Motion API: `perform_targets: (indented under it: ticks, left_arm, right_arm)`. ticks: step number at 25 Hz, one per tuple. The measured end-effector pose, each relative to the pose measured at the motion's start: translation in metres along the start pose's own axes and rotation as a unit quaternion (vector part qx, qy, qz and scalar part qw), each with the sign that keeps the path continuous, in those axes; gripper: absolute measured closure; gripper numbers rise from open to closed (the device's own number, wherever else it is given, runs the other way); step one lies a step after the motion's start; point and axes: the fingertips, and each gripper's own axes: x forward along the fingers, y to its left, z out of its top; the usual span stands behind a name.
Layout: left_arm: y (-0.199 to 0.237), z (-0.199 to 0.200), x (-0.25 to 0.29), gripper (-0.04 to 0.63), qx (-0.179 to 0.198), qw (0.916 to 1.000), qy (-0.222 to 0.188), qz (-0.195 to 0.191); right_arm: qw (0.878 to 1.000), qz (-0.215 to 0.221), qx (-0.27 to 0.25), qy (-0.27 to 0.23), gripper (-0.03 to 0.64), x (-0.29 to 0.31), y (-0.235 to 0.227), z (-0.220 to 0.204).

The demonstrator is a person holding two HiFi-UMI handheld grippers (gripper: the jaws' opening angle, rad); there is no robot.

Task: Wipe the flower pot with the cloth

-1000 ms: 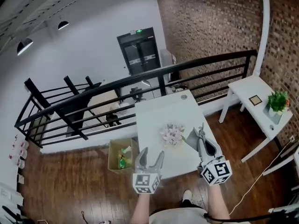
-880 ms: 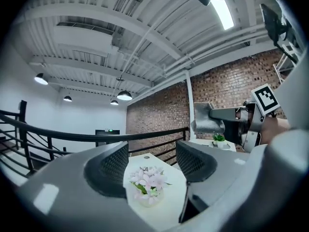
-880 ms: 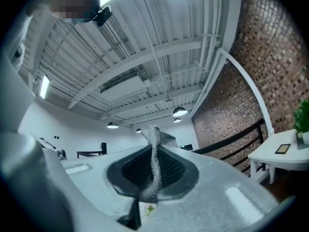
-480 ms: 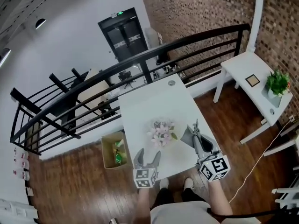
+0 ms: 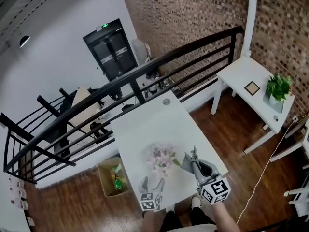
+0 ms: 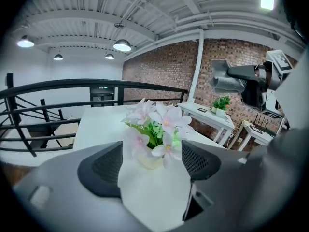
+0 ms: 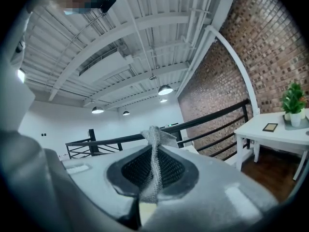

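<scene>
The long white rectangular table [image 5: 145, 129] is the work surface. Its far end stands at the black metal railing [image 5: 145, 74] and its near end faces the person, so both tools can reach the work from one standing position.

The left gripper [image 5: 152, 182] sits low at the near table edge and is aimed along the tabletop at the small pale pot of pink-white flowers [image 6: 150, 160]. Its jaws have just been opening and stand apart. The pot shows in the gap ahead of them, but neither pad touches it. This attitude most likely prepares a steadying grip, so that the pot does not slide under the wipe.

The right gripper [image 5: 195, 156] hovers just right of the flowers, jaws closed together on the grey woven cloth [image 7: 153, 163]. The cloth is pinched along a fold, with a loose tuft standing past the jaw tips. This leaves free fabric to meet the pot wall.

The pot stands upright on the near half of the table, between the two grippers and slightly ahead of them, apart from both. Wiping is judged not yet begun.

Quantities:
- White tables: two, counting the side table [image 5: 246, 81] by the brick wall.
- Grippers: two.
- Potted plants: two, counting the green plant [image 5: 276, 87] on the side table.
- Open cardboard box [image 5: 112, 180], on the floor: one.
- Cloth: one.
</scene>
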Motion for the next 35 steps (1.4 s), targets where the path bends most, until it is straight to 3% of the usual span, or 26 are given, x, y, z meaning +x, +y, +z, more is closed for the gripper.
perform_targets:
  ticks: [12, 20, 22, 25, 30, 35]
  left_arm:
    - [0.022, -0.019, 0.034, 0.163, 0.018, 0.999, 0.029, -0.029]
    - [0.003, -0.042, 0.068, 0.098, 0.068, 0.9894, 0.084, -0.097]
    - [-0.001, -0.041, 0.079, 0.042, 0.088, 0.9877, 0.076, -0.104]
    - [0.001, -0.037, 0.096, 0.018, 0.11, 0.9877, 0.062, -0.093]
    - [0.01, -0.036, 0.12, -0.014, 0.102, 0.9909, 0.056, -0.067]
    - [-0.001, -0.039, 0.136, -0.012, 0.101, 0.9871, 0.057, -0.11]
  right_arm:
    - [0.999, 0.026, -0.019, -0.011, 0.604, 0.019, 0.032, 0.005]
    - [0.999, 0.023, -0.023, -0.003, 0.604, 0.002, 0.031, -0.005]
    - [1.0, 0.014, -0.022, 0.006, 0.604, -0.002, 0.029, -0.012]
    - [1.0, 0.005, -0.026, 0.013, 0.604, -0.006, 0.027, -0.018]
    - [0.999, -0.013, -0.034, 0.016, 0.604, -0.014, 0.017, -0.02]
    - [0.999, -0.035, -0.032, 0.022, 0.604, -0.026, 0.007, -0.028]
